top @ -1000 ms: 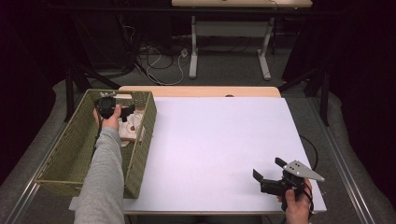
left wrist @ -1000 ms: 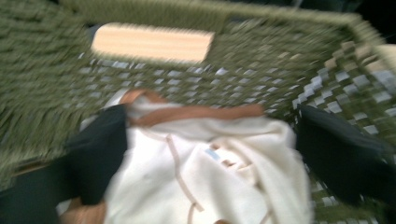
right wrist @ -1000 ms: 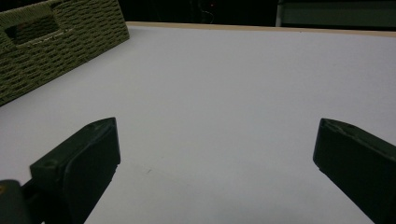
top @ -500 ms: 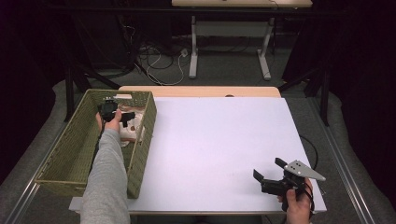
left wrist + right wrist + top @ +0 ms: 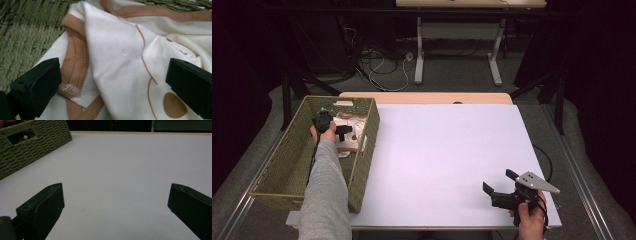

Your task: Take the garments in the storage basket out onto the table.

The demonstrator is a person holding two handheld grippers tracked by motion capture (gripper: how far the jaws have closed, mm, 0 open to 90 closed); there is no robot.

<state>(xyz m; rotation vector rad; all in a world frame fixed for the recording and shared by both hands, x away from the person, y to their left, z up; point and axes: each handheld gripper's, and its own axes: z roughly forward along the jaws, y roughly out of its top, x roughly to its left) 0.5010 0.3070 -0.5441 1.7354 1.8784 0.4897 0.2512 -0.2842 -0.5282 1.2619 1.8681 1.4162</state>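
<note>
Left tool [image 5: 112,82] hovers wide open over cream garment [image 5: 120,57] inside basket [image 5: 292,155]

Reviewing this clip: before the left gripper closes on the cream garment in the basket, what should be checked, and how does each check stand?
1. Left gripper jaws open, having just been opening: ok.
2. Cream garment lies between the jaws: ok.
3. Pads pressing on cloth: not ok, not yet.
4. Woven basket wall apart from the jaws: ok.
5. Right gripper open, holding nothing, over the white table: ok.
6. Garment free of the basket weave: cannot tell.
</note>
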